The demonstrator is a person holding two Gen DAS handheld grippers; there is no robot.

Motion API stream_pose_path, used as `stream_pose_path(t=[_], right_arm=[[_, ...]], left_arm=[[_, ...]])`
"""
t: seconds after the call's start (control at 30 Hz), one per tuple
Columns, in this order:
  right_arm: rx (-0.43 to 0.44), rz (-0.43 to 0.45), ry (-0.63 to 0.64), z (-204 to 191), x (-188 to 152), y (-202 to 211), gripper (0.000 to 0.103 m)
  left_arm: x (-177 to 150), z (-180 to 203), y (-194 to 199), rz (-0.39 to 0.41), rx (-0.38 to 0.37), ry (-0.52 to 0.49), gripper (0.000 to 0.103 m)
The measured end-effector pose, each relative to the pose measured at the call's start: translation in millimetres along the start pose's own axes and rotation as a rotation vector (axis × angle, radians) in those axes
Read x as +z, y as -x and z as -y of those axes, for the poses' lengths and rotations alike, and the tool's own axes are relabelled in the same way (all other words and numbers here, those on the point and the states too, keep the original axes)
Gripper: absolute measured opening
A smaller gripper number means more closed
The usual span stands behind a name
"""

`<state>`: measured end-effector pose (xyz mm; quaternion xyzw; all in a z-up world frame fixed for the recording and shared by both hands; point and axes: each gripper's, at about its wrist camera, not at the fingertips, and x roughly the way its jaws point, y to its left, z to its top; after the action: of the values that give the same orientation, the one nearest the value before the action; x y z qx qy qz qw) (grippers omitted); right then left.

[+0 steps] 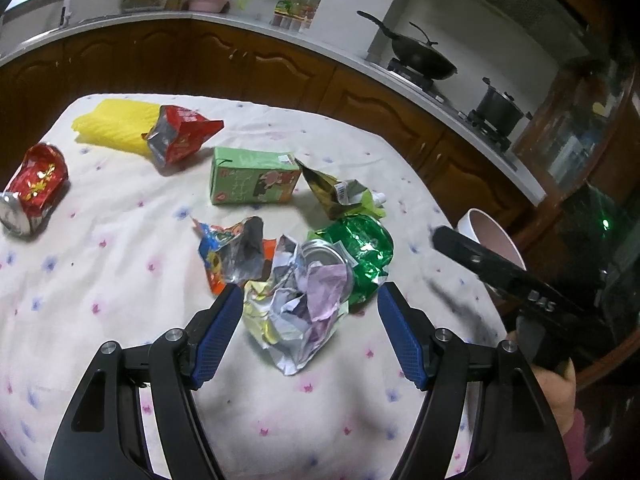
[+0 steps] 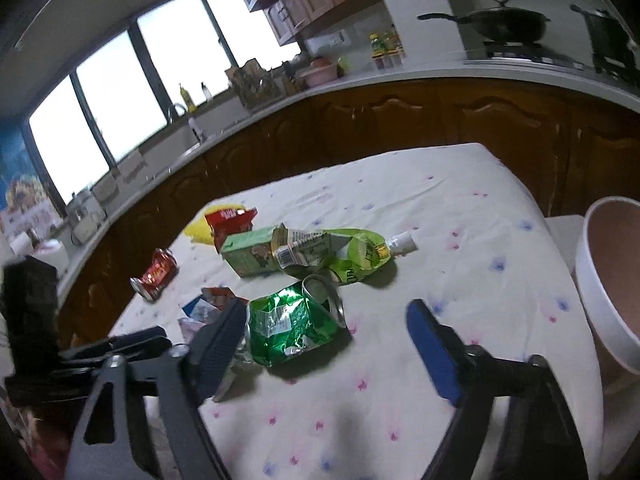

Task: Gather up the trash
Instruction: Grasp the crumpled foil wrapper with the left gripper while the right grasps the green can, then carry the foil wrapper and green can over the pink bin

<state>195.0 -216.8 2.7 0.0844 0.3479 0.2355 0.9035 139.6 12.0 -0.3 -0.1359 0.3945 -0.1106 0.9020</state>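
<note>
Trash lies scattered on a table under a flowered cloth (image 1: 120, 260). My left gripper (image 1: 311, 295) stands open, its blue pads on either side of a crumpled foil-and-paper wrapper (image 1: 298, 316); no pad visibly presses on it. Just behind the wrapper lies a crushed green can (image 1: 360, 256). In the right wrist view my right gripper (image 2: 326, 312) is open around that can (image 2: 292, 320), which lies close to the left finger. Further back are a green juice carton (image 1: 254, 176), a green spouted pouch (image 2: 352, 256) and a torn colourful wrapper (image 1: 232, 256).
A red snack bag (image 1: 180, 136), a yellow bag (image 1: 116, 124) and a crushed red can (image 1: 34, 188) lie at the far left. A white bin (image 2: 604, 280) with a pink inside stands off the table's right edge. Brown kitchen cabinets (image 1: 240, 64) run behind the table.
</note>
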Motion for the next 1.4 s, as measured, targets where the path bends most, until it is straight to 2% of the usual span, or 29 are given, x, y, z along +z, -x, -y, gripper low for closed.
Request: stream_pose_path(t=[0.13, 0.3, 0.33, 0.43, 0.5, 0.53, 0.6, 0.63, 0.67, 0.8, 1.07, 1.4], right_arm=[[-0.009, -0.03, 0.048, -6.2, 4.1, -16.5, 0.067], [-0.013, -0.064, 0.085, -9.4, 7.2, -34.0, 0.061], [-0.013, -0.069, 0.091, -10.0, 7.7, -37.0, 0.059], [-0.009, -0.086, 0.101, -10.2, 7.5, -45.9, 0.056], [-0.013, -0.103, 0.109, -10.7, 6.6, -53.2, 0.048], [-0.015, -0.113, 0.114, -11.3, 5.8, -57.1, 0.042], [-0.017, -0.129, 0.122, -11.9, 4.1, -63.0, 0.029], [-0.022, -0.138, 0.133, -12.9, 2.6, -65.9, 0.019], [-0.023, -0.143, 0.144, -14.3, 1.2, -67.6, 0.015], [-0.026, -0.134, 0.182, -19.8, -3.6, -63.6, 0.015], [-0.012, -0.07, 0.117, -5.6, -4.0, -24.0, 0.014], [-0.111, 0.038, 0.019, 38.9, -3.6, 41.5, 0.014]], left_arm=[[0.2, 1.0, -8.2, -0.013, 0.016, -0.017, 0.071], [-1.1, -3.3, -17.2, -0.031, 0.021, -0.021, 0.07], [-1.2, -4.1, -19.5, -0.035, 0.024, -0.024, 0.062], [-1.7, -5.6, -29.3, -0.068, 0.007, -0.03, 0.029], [-2.4, -4.0, -30.3, -0.063, 0.004, -0.042, 0.027], [-2.6, -2.5, -30.0, -0.059, 0.004, -0.053, 0.022], [-3.1, -1.0, -30.1, -0.058, 0.004, -0.063, 0.02], [-3.1, -1.0, -30.2, -0.06, 0.001, -0.063, 0.018], [-3.2, -1.2, -30.1, -0.061, -0.001, -0.063, 0.017], [-1.3, -2.7, -24.2, -0.048, -0.008, -0.055, 0.016], [7.2, 6.9, -2.8, 0.005, -0.038, -0.077, 0.015], [12.9, 38.5, -3.0, 0.019, -0.092, -0.107, 0.015]])
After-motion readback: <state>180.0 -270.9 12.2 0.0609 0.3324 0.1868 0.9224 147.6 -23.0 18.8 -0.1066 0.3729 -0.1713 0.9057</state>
